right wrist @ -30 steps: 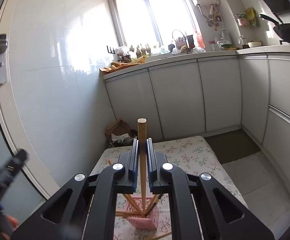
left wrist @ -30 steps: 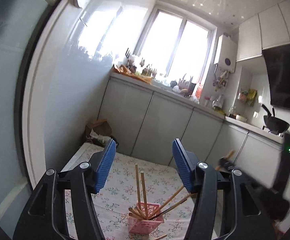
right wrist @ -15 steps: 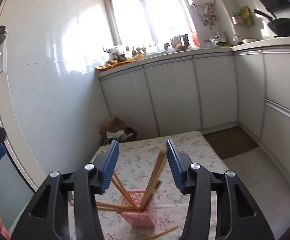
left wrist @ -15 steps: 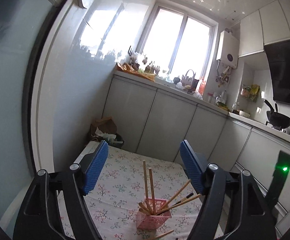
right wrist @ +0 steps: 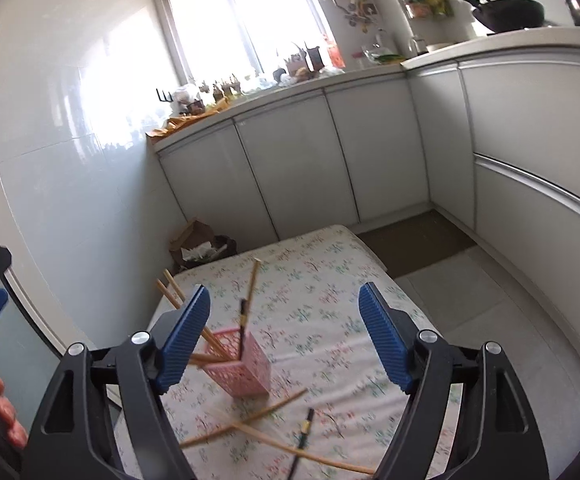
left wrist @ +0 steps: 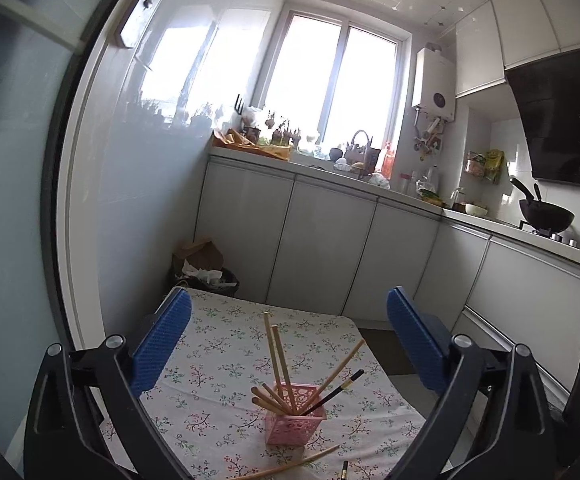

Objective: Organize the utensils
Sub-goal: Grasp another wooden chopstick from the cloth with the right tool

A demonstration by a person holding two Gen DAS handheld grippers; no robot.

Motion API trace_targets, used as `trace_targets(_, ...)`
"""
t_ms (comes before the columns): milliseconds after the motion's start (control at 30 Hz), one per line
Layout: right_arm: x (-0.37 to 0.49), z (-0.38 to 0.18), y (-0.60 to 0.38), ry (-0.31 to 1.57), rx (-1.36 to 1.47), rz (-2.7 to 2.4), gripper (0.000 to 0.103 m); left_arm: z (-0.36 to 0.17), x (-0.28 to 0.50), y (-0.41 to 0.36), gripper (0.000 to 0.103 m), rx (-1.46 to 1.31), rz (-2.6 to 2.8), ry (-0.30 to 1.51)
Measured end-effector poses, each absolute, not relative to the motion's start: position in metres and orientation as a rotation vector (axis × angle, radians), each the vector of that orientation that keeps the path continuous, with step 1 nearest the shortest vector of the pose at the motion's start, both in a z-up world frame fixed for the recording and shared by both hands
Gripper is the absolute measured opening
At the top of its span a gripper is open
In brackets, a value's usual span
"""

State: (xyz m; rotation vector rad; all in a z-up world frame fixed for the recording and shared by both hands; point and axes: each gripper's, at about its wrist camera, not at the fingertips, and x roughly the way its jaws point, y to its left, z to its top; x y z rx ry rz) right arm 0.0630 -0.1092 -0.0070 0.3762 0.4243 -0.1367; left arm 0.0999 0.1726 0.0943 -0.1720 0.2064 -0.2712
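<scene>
The right tongs (right wrist: 284, 336) have just opened wide, holding nothing. Loose chopsticks (right wrist: 250, 420) lie flat just below them (nearer than the left tongs (left wrist: 288, 340), also wide), pointing mostly sideways.

The left gripper (left wrist: 288, 338) hangs above the floral-clothed surface (left wrist: 226, 360), its jaws having just been opening, wide apart now with nothing between the blue pads. Below stands a pink basket (left wrist: 295, 416) holding wooden chopsticks (left wrist: 276, 354) and one black chopstick (left wrist: 336, 390). Another wooden chopstick (left wrist: 290, 466) lies on the cloth just in front of it.
</scene>
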Motion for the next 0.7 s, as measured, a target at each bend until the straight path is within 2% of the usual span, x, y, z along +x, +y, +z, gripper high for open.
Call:
trace_targets(100,0.067,-0.022,-0.107,0.503,0.295,-0.105,0.077,0.095,0.097,0.168,0.095,-0.159,-0.282,0.212)
trace_targets(167,0.084,-0.045,-0.092,0.650,0.172,0.037,0.083,0.097,0.093,0.168,0.096,-0.156,-0.291,0.209)
trace_targets(233,0.095,-0.076,-0.064,0.788,-0.014,0.209,0.083,0.100,0.088,0.172,0.096,-0.158,-0.300,0.195)
trace_targets(333,0.097,-0.121,-0.008,0.818,-0.433,0.351,0.082,0.103,0.081,0.182,0.096,-0.174,-0.304,0.182)
trace_targets(567,0.154,-0.168,0.042,0.987,-0.518,0.521,0.081,0.103,0.085,0.206,0.096,-0.218,-0.286,0.166)
trace_targets(633,0.162,-0.183,0.051,1.031,-0.543,0.527,0.078,0.100,0.090,0.212,0.096,-0.233,-0.282,0.177)
trace_targets(700,0.174,-0.196,0.058,1.095,-0.566,0.543,0.068,0.098,0.093,0.218,0.096,-0.251,-0.279,0.188)
